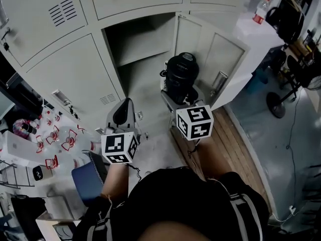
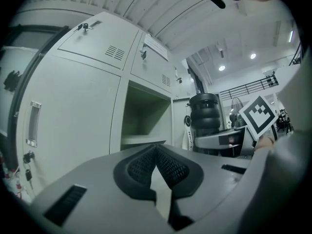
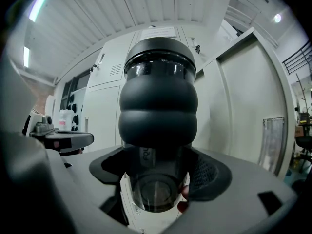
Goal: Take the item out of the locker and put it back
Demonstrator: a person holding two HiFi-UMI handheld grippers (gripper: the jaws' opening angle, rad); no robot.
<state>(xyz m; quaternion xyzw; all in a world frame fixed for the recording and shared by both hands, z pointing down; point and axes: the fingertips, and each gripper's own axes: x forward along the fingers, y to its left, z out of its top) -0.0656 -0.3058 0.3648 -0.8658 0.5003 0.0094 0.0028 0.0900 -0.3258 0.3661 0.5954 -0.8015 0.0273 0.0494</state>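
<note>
My right hand-held gripper (image 3: 158, 179) is clamped on the black bottle's (image 3: 158, 101) clear end, just ahead by the open locker (image 1: 145, 44); I'd guess rigid, top-heavy, slick, so the ribbed middle grips better; left hand-held gripper (image 2: 156, 161) closed, empty.

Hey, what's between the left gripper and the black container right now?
Nothing stands between them. In the head view, the gap from the left gripper to the black container shows only the open locker compartment behind it.

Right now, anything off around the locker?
Nothing stands out. The black bottle sits upright in the right gripper, outside the open locker; its door hangs wide. The left gripper is shut, empty.
</note>
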